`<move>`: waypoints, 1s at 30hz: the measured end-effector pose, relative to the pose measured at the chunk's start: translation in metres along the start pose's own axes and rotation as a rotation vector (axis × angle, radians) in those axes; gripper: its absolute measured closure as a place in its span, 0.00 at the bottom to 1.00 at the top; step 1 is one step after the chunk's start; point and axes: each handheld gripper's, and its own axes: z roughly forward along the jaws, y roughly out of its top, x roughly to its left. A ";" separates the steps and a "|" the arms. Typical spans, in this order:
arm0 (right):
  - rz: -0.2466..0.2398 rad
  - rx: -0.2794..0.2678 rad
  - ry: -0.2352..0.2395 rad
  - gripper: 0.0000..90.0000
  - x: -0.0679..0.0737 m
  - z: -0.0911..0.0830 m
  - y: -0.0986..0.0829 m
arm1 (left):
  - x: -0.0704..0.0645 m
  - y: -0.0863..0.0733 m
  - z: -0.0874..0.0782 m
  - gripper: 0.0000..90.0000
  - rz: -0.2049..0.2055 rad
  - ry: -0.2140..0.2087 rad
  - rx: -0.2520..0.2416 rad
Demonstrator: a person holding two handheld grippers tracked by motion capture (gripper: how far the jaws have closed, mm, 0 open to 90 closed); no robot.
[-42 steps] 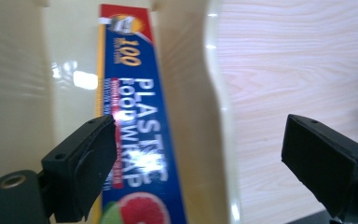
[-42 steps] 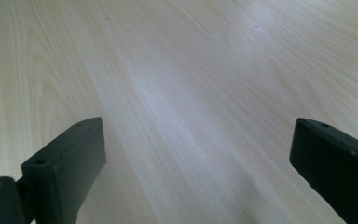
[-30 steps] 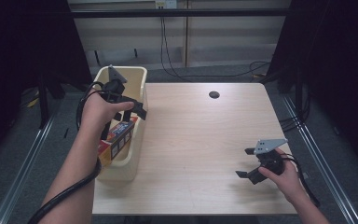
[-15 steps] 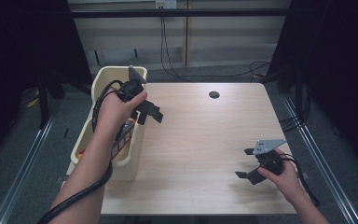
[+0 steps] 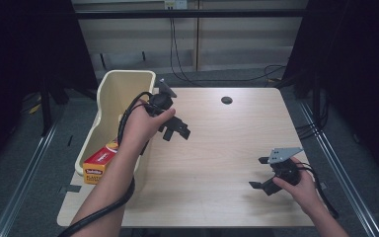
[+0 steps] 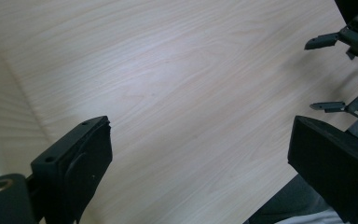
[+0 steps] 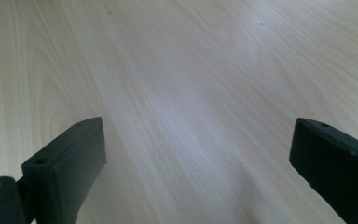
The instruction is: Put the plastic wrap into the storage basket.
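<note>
My left gripper (image 5: 176, 133) hangs open over the light wooden table (image 5: 212, 163), just right of the cream plastic bin (image 5: 109, 84). In the left gripper view its jaws (image 6: 200, 130) stand wide apart with bare tabletop between them. A red and yellow box (image 5: 98, 163) lies in the near end of the bin, partly behind my left forearm. My right gripper (image 5: 257, 173) rests open near the table's front right, also seen far off as the right gripper (image 6: 321, 73). Its own view shows my right gripper (image 7: 200, 126) spread wide over bare wood.
A dark round cable hole (image 5: 226, 100) sits near the table's far edge. The bin hangs past the table's left edge. Metal rails (image 5: 27, 168) run along the floor on both sides, and cables lie on the floor behind the table.
My left gripper has come up out of the bin and moved right over the table, holding nothing. The right gripper has stayed in place.
</note>
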 end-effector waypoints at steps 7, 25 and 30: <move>-0.002 -0.002 -0.002 0.04 0.000 0.000 0.000 | -0.006 -0.004 0.015 0.07 0.030 -0.004 0.011; -0.004 0.006 -0.006 0.04 0.000 0.001 0.000 | -0.003 -0.026 0.066 0.07 0.053 -0.072 0.010; -0.005 0.010 -0.004 0.04 0.000 0.001 0.000 | -0.002 -0.031 0.077 0.07 0.059 -0.067 0.008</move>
